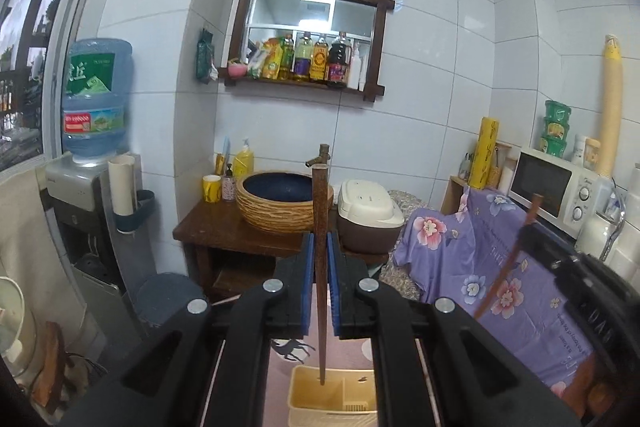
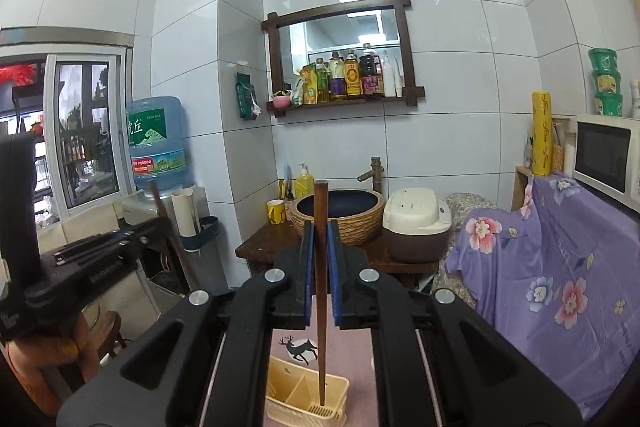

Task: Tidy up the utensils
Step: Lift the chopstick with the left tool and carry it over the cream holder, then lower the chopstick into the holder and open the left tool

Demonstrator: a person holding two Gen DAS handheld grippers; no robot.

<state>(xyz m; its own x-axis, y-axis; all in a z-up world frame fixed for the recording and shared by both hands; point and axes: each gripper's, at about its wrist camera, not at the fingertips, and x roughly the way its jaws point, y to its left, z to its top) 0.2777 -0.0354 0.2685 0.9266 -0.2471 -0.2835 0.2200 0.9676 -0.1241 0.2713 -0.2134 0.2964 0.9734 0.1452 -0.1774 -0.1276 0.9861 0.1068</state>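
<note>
I have each claw clamped on an upright chopstick, left claw (image 1: 319,247) and right claw (image 2: 319,247), both tips hanging directly above the cream holder (image 2: 280,383) below.

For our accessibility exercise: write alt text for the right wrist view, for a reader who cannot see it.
The right gripper is shut on an upright brown chopstick above a cream utensil holder. The left gripper, at the left edge, holds another chopstick.
</note>
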